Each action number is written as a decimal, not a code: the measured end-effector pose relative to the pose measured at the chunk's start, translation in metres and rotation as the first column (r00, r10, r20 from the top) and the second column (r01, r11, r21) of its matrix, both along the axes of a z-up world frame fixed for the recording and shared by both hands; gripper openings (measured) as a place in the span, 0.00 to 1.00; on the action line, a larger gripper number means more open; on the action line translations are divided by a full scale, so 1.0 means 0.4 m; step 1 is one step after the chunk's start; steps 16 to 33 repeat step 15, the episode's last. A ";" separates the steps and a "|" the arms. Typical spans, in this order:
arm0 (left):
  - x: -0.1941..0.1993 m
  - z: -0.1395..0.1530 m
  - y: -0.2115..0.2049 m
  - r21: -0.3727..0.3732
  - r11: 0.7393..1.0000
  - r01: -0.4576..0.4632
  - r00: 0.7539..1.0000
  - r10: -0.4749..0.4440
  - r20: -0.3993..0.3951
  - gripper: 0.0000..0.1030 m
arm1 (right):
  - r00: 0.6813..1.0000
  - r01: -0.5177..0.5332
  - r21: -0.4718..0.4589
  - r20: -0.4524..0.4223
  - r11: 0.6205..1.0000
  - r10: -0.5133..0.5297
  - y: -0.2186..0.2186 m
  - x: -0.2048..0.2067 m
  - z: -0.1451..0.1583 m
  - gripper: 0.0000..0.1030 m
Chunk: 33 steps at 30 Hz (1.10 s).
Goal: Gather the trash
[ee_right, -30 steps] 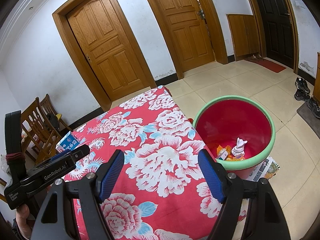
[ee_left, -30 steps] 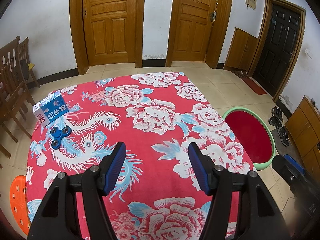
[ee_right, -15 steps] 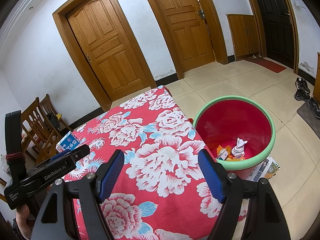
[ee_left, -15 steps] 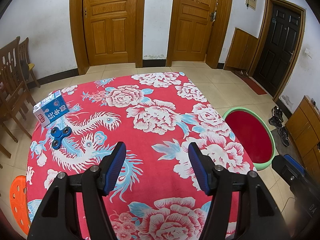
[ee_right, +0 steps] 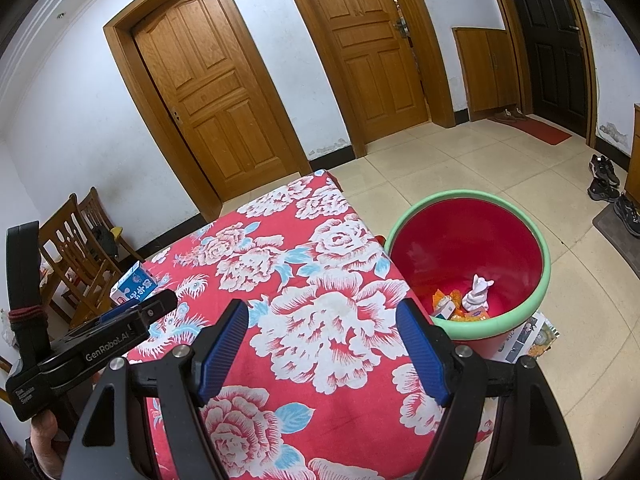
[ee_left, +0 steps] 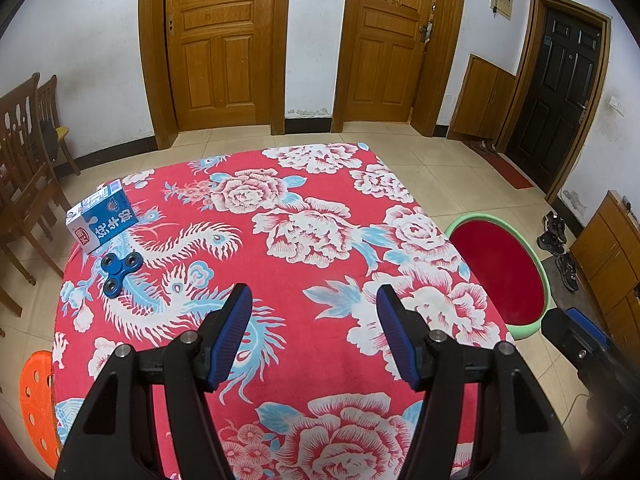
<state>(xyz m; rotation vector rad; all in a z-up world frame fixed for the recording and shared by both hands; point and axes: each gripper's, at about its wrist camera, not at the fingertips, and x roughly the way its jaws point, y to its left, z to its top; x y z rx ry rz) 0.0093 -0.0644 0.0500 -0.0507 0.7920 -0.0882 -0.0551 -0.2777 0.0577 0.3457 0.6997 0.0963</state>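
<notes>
Milk carton lies on its side at the far left corner of the table, long axis slanting away. Left gripper is nearer the carton than the right gripper; both spread wide, holding nothing.

Both wrist views look down, sharing the table and bin.
</notes>
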 end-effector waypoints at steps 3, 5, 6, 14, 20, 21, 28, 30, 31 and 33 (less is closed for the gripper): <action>0.001 0.000 -0.001 0.001 1.000 0.000 1.000 0.000 0.000 0.63 | 1.000 0.001 0.000 -0.001 1.000 -0.001 0.000 0.000 -0.001 0.76; 0.000 -0.001 0.000 0.002 1.000 -0.001 1.000 0.001 0.000 0.63 | 1.000 0.004 -0.001 -0.002 1.000 -0.004 0.001 0.000 -0.001 0.76; -0.001 -0.001 0.001 0.003 1.000 -0.002 1.000 0.002 0.000 0.63 | 1.000 0.005 -0.001 -0.003 1.000 -0.005 0.001 0.001 -0.001 0.76; -0.003 -0.003 0.002 0.005 1.000 -0.003 1.000 0.003 -0.002 0.63 | 1.000 0.014 -0.007 -0.006 1.000 -0.014 -0.009 0.000 -0.002 0.76; -0.005 -0.004 0.004 0.007 1.000 -0.004 1.000 0.004 -0.005 0.63 | 1.000 0.015 -0.008 -0.007 1.000 -0.015 -0.011 0.002 -0.004 0.76; -0.005 -0.004 0.004 0.007 1.000 -0.004 1.000 0.004 -0.005 0.63 | 1.000 0.015 -0.008 -0.007 1.000 -0.015 -0.011 0.002 -0.004 0.76; -0.005 -0.004 0.004 0.007 1.000 -0.004 1.000 0.004 -0.005 0.63 | 1.000 0.015 -0.008 -0.007 1.000 -0.015 -0.011 0.002 -0.004 0.76; -0.005 -0.004 0.004 0.007 1.000 -0.004 1.000 0.004 -0.005 0.63 | 1.000 0.015 -0.008 -0.007 1.000 -0.015 -0.011 0.002 -0.004 0.76; -0.005 -0.004 0.004 0.007 1.000 -0.004 1.000 0.004 -0.005 0.63 | 1.000 0.015 -0.008 -0.007 1.000 -0.015 -0.011 0.002 -0.004 0.76; -0.005 -0.004 0.004 0.007 1.000 -0.004 1.000 0.004 -0.005 0.63 | 1.000 0.015 -0.008 -0.007 1.000 -0.015 -0.011 0.002 -0.004 0.76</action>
